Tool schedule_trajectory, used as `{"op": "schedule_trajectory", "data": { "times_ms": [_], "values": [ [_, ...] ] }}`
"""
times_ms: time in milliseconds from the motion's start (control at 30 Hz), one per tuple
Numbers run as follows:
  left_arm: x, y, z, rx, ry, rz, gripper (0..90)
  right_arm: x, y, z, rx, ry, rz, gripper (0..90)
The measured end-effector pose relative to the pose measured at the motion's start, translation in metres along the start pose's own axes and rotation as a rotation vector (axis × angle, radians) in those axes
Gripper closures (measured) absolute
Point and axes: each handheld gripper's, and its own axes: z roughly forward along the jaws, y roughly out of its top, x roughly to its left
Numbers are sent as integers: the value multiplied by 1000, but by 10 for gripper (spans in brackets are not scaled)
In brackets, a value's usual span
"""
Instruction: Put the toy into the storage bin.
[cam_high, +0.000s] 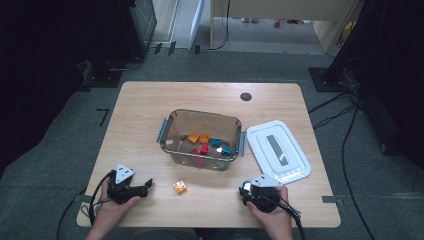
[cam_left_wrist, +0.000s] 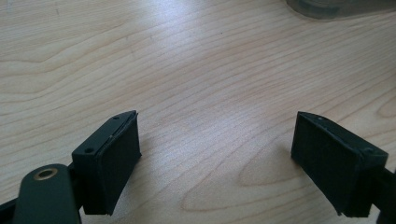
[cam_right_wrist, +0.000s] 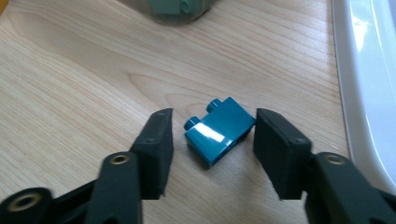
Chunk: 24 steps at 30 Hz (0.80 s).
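Note:
A teal brick (cam_right_wrist: 219, 131) lies on the wooden table (cam_high: 150, 110), tilted, between the jaws of my right gripper (cam_right_wrist: 215, 120). That gripper is open: there is a gap on the brick's left side, and its right corner is close to or touching the right pad. My right gripper (cam_high: 245, 189) sits near the table's front edge, right of centre. My left gripper (cam_high: 147, 186) rests at the front left, pointing right, and my left gripper (cam_left_wrist: 217, 125) is open with only bare wood between its pads. An orange brick (cam_high: 180, 187) lies on the table a little to its right.
A clear plastic bin (cam_high: 170, 131) with several coloured bricks inside stands mid-table. Its base edge (cam_left_wrist: 327, 7) shows in the left gripper view and its corner (cam_right_wrist: 173, 9) in the right gripper view. A white lid (cam_high: 278, 150) lies right of the bin, and the lid's edge (cam_right_wrist: 364, 79) runs beside the right jaw.

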Motion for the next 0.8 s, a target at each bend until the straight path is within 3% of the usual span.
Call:
{"op": "schedule_trajectory", "data": {
  "times_ms": [167,333,433,567,667,800],
  "values": [
    [0,0,0,0,-1,0,153,-8,0,-4,-11,71,-85,593],
    [0,0,0,0,-1,0,153,-15,0,-10,-31,44,-48,540],
    [0,0,0,0,-1,1,153,-13,0,-10,-28,54,-35,550],
    [0,0,0,0,-1,1,153,-3,2,-4,-20,81,-31,499],
    [0,0,0,0,-1,0,153,2,3,3,9,63,-45,522],
    [0,0,0,0,-1,1,152,-6,2,0,2,51,-34,596]
  ]
}}
